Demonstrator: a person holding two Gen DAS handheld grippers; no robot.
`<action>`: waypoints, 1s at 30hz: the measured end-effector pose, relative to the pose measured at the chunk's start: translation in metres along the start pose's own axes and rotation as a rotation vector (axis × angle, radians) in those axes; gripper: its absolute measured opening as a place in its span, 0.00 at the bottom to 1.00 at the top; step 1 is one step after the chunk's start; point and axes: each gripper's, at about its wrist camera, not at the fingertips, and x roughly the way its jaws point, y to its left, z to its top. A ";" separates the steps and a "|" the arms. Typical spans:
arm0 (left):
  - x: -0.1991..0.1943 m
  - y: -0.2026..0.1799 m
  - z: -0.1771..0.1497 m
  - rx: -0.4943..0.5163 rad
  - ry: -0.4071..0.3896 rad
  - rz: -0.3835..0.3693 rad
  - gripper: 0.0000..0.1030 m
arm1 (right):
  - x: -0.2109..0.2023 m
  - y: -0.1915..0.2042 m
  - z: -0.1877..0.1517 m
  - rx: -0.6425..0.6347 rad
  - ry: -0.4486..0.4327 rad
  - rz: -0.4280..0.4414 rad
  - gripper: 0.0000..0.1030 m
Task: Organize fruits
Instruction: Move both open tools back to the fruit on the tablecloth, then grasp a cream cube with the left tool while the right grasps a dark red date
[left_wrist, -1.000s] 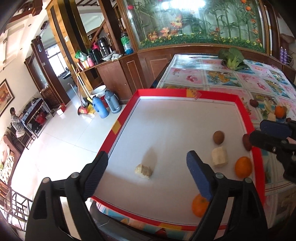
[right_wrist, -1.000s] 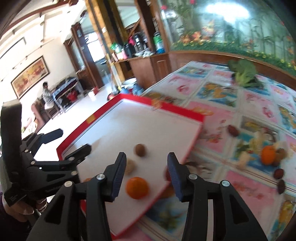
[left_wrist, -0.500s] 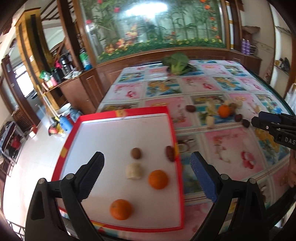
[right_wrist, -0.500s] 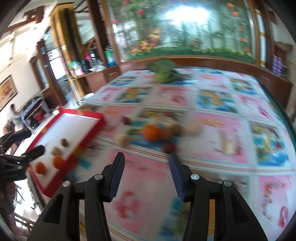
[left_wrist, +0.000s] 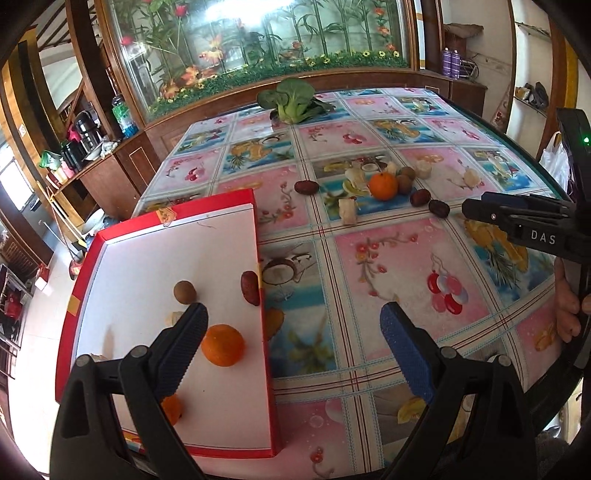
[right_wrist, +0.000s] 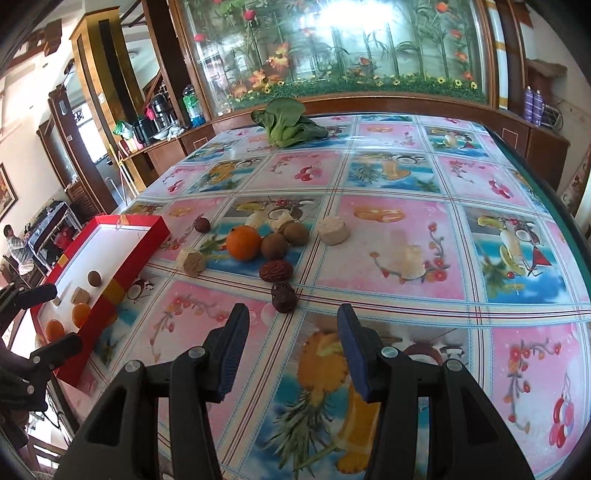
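Both grippers hang empty over the glossy fruit-print tablecloth (right_wrist: 388, 236). The left gripper (left_wrist: 293, 350) is spread wide above the red-walled, white-floored tray (left_wrist: 166, 258), which holds a smooth orange (left_wrist: 222, 345), a round brown longan (left_wrist: 184, 291) and a wrinkled red date (left_wrist: 250, 288) against its wall. The right gripper (right_wrist: 291, 354), jaws apart, faces a wrinkled dark date (right_wrist: 283, 297), with an orange (right_wrist: 243, 242) and pale cut chunks clustered beyond.

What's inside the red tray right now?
In the tray: two oranges, a longan, a red date, pale chunks. The left tool covers part of one orange.
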 end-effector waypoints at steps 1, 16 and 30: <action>0.001 0.000 0.000 -0.001 0.001 -0.004 0.92 | 0.000 0.000 0.000 0.000 -0.001 0.000 0.48; 0.023 -0.013 0.029 0.035 -0.005 0.004 0.92 | 0.020 0.006 0.011 -0.015 0.045 -0.003 0.48; 0.071 -0.022 0.071 -0.005 0.054 -0.047 0.92 | 0.050 0.012 0.020 -0.037 0.122 -0.019 0.24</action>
